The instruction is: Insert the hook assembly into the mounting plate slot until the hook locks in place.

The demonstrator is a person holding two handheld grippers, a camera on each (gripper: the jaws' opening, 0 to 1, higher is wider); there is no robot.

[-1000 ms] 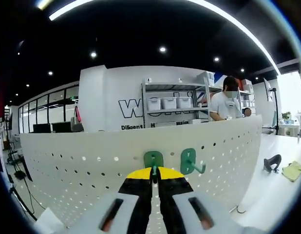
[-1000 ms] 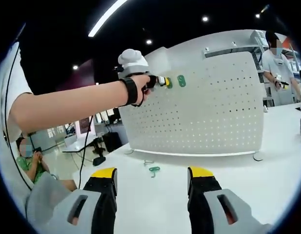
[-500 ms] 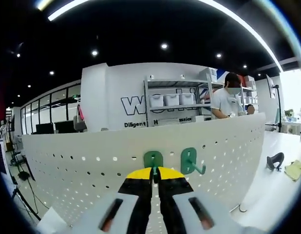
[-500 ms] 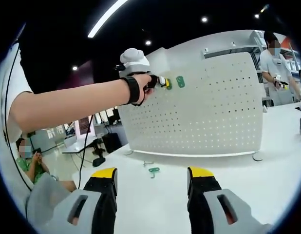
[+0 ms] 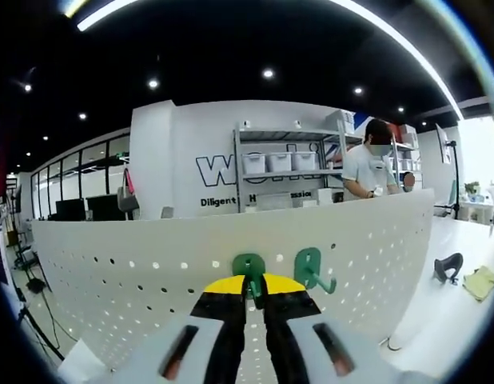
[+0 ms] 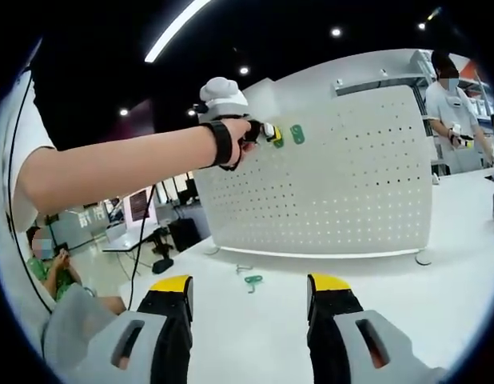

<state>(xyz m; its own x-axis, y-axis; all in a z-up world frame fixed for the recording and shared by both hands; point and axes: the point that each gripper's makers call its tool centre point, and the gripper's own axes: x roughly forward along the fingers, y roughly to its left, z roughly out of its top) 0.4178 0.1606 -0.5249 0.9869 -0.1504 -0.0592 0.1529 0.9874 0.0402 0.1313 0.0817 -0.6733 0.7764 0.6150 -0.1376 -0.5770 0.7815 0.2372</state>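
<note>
A: Right tongs [image 6: 248, 304] hang wide open and empty over our bench [image 6: 407, 304], a spare hook [image 6: 252, 279] lying ahead.

B: Left tongs [image 5: 252, 288] pinch the green hook [image 5: 248, 267] against the pegboard [image 5: 111, 272], beside a mounted hook [image 5: 311, 270]. Next, we'd press until it locks.

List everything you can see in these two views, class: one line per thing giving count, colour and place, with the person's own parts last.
Pegboard: one, white, upright on the table.
Hooks on the pegboard: two, green, near its top edge; one at the left gripper's tips, one beside it.
Loose hook: one, green, on the table before the pegboard.
Table: one, white.
Shelf: one, grey, behind the pegboard, holding white bins.
Dark object: one, on the table beside a yellow-green cloth.
Bystanders: one in white by the shelf, one seated low in green.
Left gripper: yellow-tipped, shut on the hook.
Right gripper: yellow-tipped, open over the table.
Forearm: one, reaching to the pegboard.
</note>
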